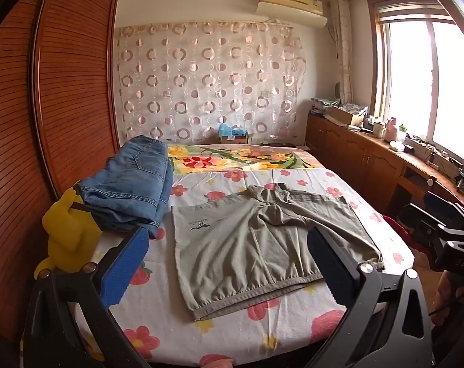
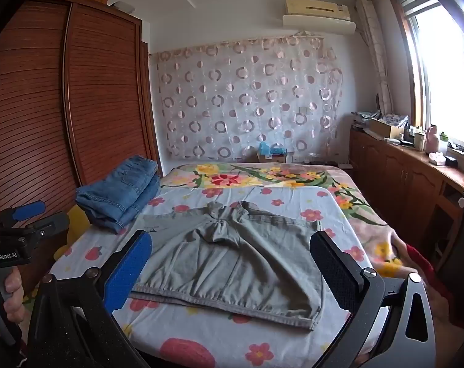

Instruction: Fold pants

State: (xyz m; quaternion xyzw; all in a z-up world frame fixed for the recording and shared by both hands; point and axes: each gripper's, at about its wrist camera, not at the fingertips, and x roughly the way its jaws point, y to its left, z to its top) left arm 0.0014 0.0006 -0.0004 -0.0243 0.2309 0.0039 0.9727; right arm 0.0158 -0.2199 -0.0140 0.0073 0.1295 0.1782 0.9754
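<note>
Grey-green pants (image 1: 247,245) (image 2: 232,260) lie spread on the flowered bed sheet (image 1: 158,306) (image 2: 262,196), elastic waistband toward me and a small printed logo on the left part. My left gripper (image 1: 227,239) hovers open over the near edge of the bed, its blue and black fingers on either side of the pants and touching nothing. My right gripper (image 2: 232,242) is also open above the waistband, with nothing between its fingers. Each gripper shows at the edge of the other's view: the right gripper (image 1: 428,214) and the left gripper (image 2: 44,216), held by a hand (image 2: 11,294).
A stack of folded blue jeans (image 1: 130,181) (image 2: 121,193) sits at the bed's left side beside a yellow plush toy (image 1: 69,233). A slatted wooden wardrobe (image 1: 63,92) stands close on the left. A cluttered wooden cabinet (image 1: 370,153) runs under the window. Red cloth (image 2: 422,263) hangs off the bed's right edge.
</note>
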